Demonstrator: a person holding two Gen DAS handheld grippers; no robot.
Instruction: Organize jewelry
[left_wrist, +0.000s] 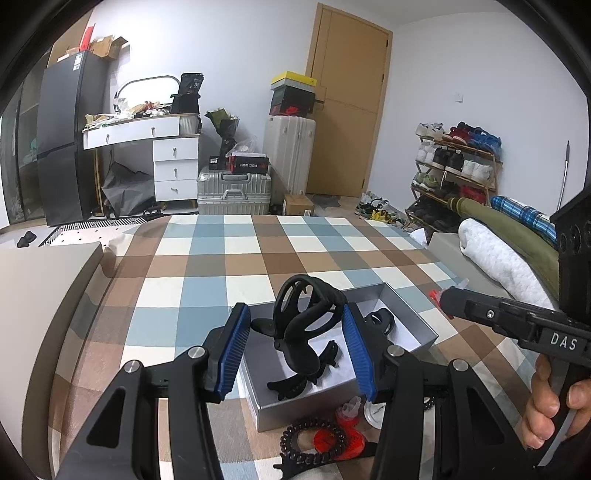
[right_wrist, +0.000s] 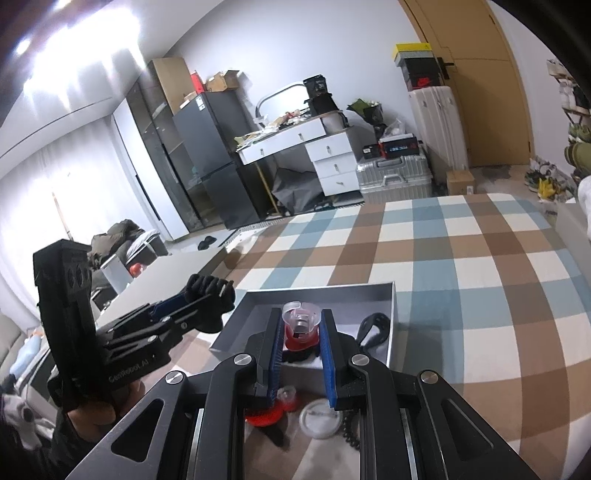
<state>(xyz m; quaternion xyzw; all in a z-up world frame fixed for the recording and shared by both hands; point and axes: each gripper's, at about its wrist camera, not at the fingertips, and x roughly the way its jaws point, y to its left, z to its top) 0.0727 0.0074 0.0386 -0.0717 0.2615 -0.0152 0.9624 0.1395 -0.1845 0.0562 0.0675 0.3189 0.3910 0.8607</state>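
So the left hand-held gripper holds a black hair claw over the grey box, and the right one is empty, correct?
Not quite. The right hand-held gripper is not empty: the right wrist view shows it shut on a small red and clear clip. The left hand-held gripper does hold the black hair claw over the grey box.

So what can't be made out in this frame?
- Left gripper: the black clip sits between the pads, but contact on the left pad can't be confirmed in the left view.
- Bead bracelet: partly hidden by the gripper body, both views.
- Red item in the right gripper: what it is stays unclear; too small.
- Box contents: partly blocked by the fingers, right view.
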